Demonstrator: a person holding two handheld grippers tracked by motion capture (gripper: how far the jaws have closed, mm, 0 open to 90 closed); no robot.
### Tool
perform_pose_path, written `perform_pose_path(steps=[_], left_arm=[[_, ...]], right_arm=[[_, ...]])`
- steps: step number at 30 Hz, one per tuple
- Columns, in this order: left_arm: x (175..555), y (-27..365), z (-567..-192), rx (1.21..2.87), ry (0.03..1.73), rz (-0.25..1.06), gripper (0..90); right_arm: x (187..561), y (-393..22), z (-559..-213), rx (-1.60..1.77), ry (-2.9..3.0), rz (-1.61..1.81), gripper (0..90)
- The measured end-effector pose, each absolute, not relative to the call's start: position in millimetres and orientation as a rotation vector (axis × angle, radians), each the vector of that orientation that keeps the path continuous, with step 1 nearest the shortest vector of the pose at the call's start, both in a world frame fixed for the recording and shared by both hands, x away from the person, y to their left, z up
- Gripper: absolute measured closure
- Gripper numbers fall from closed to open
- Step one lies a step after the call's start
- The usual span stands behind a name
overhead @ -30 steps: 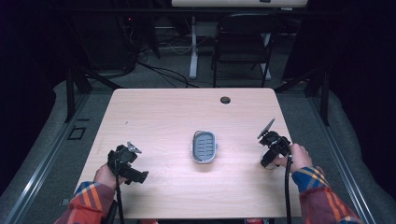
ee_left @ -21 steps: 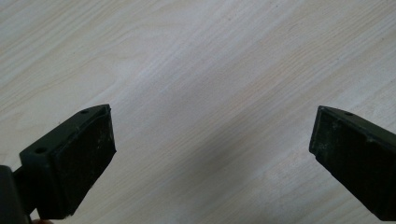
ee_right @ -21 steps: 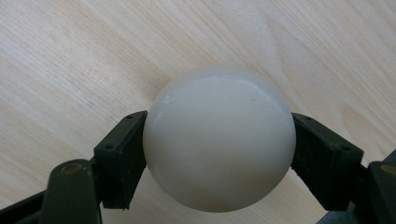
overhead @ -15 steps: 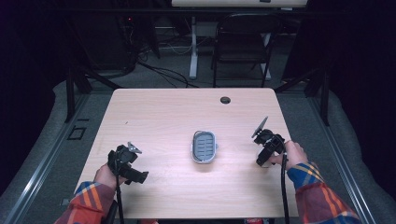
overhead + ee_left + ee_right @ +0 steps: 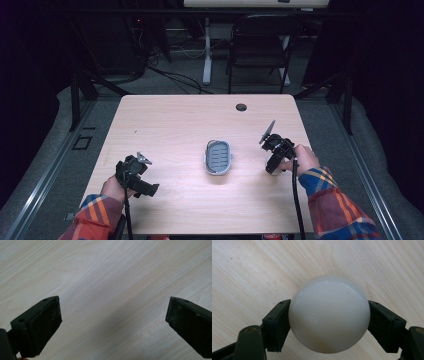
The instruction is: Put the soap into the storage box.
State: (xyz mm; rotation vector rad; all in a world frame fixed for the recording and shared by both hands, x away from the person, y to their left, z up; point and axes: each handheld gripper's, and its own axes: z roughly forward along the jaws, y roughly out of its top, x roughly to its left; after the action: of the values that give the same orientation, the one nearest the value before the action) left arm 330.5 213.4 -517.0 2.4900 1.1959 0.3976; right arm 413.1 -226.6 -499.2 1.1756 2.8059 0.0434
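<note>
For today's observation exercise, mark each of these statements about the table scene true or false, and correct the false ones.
1. The right gripper is shut on a white ball. True.
2. The left gripper holds a ball too. False: its jaws stand wide apart over bare table.
3. The grey tray lies between the two grippers. True.
4. The white ball rests in the grey tray. False: it is in the right gripper, apart from the tray.
5. A folding chair stands beyond the table. True.

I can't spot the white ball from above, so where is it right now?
In the right gripper view, the white ball sits clamped between the right tongs, above the table.
</note>
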Motion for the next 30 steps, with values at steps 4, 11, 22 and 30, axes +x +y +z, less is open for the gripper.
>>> perform_pose_path(steps=[4,11,22,30], left_arm=[[330.5,213.3,-517.3,2.49,1.198,0.399,0.3],[330.6,212.6,-517.4,2.496,1.196,0.393,0.3],[330.7,212.3,-517.6,2.501,1.195,0.395,0.3],[330.8,211.9,-518.0,2.506,1.191,0.396,0.3]], right_arm=[[414.6,-218.5,-500.4,1.183,2.791,0.104,24.4],[420.8,-205.7,-494.9,1.125,2.823,0.062,24.4],[424.2,-191.9,-491.3,1.074,2.846,0.051,24.4],[425.5,-183.6,-488.0,1.065,2.841,0.083,24.4]])
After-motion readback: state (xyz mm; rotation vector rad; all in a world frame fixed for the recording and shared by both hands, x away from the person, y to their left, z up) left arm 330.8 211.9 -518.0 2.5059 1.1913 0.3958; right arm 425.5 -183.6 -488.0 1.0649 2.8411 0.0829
